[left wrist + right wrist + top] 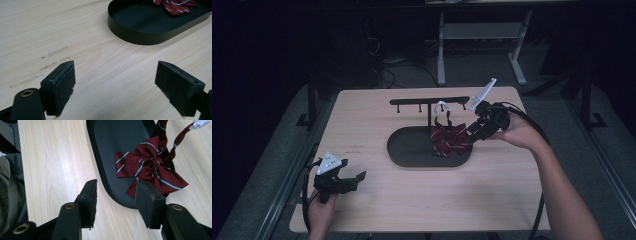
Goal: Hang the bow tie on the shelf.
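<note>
Your right tongs (474, 131) gape unclenched at the bow tie's (449, 139) three o'clock; closing carelessly could pinch the tray (412, 150) rim.

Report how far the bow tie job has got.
Done: the striped red bow tie hangs by its strap from the black rack, its bow resting in the oval tray. In hand: nothing; the right hand-held gripper sits open beside it. Left: nothing obvious; the left hand-held gripper idles open.
</note>
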The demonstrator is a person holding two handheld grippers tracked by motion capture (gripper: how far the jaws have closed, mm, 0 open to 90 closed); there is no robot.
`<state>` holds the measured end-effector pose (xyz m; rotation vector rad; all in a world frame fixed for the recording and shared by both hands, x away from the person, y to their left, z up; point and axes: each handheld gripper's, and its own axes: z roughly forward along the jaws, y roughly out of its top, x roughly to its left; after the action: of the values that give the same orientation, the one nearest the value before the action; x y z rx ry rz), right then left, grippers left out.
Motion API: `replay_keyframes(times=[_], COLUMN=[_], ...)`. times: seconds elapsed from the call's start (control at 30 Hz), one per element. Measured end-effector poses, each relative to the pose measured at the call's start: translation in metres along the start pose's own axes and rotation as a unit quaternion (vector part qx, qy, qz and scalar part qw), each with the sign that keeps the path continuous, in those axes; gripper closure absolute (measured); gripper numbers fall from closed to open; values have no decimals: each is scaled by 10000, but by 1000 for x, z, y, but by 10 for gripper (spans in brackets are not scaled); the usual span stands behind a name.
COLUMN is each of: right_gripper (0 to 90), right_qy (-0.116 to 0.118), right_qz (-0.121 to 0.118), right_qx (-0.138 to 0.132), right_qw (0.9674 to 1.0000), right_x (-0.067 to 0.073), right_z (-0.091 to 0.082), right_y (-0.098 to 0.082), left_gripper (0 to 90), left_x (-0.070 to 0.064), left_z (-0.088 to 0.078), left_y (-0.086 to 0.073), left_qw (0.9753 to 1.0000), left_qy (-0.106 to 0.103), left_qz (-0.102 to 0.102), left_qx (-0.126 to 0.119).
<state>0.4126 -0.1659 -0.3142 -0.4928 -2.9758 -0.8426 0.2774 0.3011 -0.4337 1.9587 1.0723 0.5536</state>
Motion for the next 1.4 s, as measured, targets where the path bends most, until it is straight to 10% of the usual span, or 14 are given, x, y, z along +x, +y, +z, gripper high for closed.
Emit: replay_keyframes(times=[1.4], right_gripper=[448], right_qy=[-26], right_qz=[327], right_qx=[-66], right_qw=[9994], right_x=[9], right_z=[10], right_y=[-48], left_gripper=[163], left_x=[0], left_z=[-1], left_y=[0], left_qw=[10000], left_qy=[22], left_qz=[5], left_qx=[-39])
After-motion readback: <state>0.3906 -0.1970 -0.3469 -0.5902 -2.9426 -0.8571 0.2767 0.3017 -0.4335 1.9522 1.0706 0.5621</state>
